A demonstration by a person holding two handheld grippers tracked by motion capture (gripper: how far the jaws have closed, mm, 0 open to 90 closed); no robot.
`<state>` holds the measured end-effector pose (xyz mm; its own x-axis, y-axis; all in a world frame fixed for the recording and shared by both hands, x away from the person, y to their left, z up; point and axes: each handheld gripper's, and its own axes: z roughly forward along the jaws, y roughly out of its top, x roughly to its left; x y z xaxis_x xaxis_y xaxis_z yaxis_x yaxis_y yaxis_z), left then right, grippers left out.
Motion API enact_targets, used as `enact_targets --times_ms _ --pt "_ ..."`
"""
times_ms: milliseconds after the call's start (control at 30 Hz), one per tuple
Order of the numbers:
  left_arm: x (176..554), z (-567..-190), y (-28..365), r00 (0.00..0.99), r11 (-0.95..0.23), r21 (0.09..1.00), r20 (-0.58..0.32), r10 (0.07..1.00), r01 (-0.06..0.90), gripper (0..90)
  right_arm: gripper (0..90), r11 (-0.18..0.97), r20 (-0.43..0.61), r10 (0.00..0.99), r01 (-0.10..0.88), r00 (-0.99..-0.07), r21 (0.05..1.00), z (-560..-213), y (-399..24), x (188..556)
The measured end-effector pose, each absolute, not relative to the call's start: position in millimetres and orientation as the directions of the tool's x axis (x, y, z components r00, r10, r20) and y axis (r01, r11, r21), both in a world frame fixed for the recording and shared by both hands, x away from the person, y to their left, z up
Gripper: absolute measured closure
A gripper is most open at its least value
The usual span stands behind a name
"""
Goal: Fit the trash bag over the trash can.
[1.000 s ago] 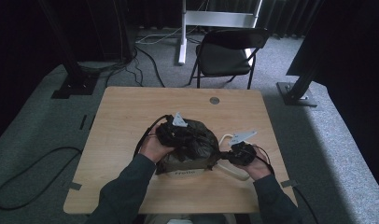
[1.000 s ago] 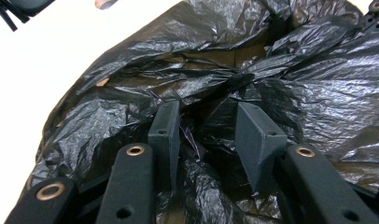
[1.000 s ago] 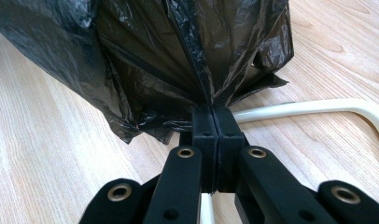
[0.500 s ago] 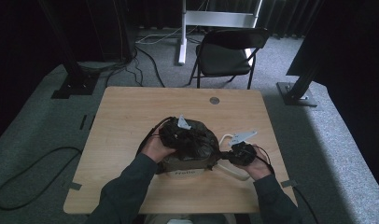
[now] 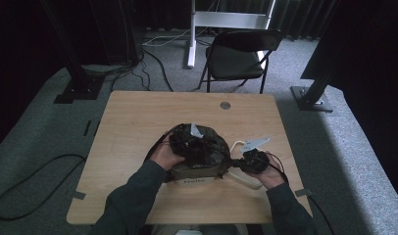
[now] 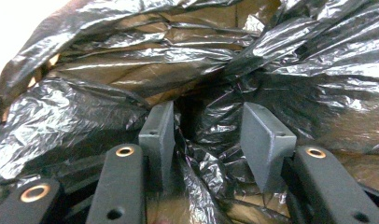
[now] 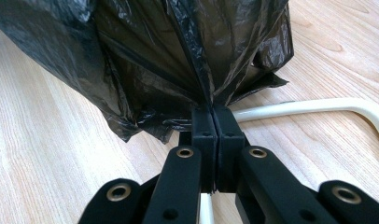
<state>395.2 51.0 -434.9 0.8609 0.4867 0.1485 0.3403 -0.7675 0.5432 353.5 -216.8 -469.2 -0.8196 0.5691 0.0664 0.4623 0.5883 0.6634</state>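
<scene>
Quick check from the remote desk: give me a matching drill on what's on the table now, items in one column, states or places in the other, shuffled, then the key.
Items:
1. Crinkled black plastic bag
2. Left claw
3. Right claw
4. Small round grey disc

States or places:
A. Jaws apart, crumpled film lying between them
B. Pinched shut on a fold of film
C. Lies alone near the far edge of the wooden table
D. Draped over a box between both hands

Pairs: 1-D, 2-A, 3-B, 4-C
</scene>
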Motion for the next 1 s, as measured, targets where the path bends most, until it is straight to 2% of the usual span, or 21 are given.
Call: enact_targets --times_ms 533,1000 --pt "398.1 -437.1 49.3 0.889 -0.813 0.491 0.148 0.434 0.315 50.8 87.0 0.589 0.064 0.570 0.463 -0.819 0.662 -470.0 -217.3 353.6" --pt "397.9 -436.7 47.7 0.893 -0.825 0.475 0.156 0.422 0.307 42.0 73.6 0.587 0.070 0.562 0.457 -0.824 0.669 -470.3 -217.5 352.8"
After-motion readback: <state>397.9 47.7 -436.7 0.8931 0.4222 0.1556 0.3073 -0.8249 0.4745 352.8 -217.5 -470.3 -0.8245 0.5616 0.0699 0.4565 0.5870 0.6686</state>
